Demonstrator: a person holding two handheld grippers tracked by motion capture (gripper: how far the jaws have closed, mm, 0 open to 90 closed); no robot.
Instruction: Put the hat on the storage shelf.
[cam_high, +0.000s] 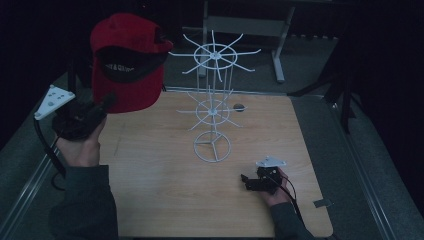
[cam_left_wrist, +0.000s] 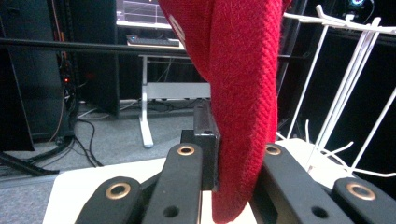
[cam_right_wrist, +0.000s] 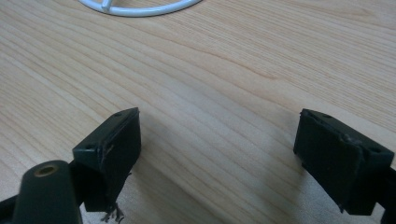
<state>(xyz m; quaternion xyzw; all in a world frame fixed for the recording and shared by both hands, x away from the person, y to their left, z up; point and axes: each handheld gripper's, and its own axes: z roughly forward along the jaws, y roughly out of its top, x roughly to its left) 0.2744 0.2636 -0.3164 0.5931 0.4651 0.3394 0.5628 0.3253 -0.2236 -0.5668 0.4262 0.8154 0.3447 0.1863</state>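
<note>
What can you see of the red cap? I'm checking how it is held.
The red cap is a knitted-looking fabric baseball cap with white lettering on a dark inner band. It hangs in the air, left of the white wire rack, opening toward the camera. The left gripper clamps its lower edge between both jaws; nothing else touches it.

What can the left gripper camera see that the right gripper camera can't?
The left gripper view alone shows the red cap pinched between the left gripper's fingers, the white wire rack's tall arms and the dark room behind. The right gripper view alone shows the right gripper's fingers spread wide with nothing between them, low over the wooden table. Both show a bit of the rack, though the right gripper view catches just its round base ring.
</note>
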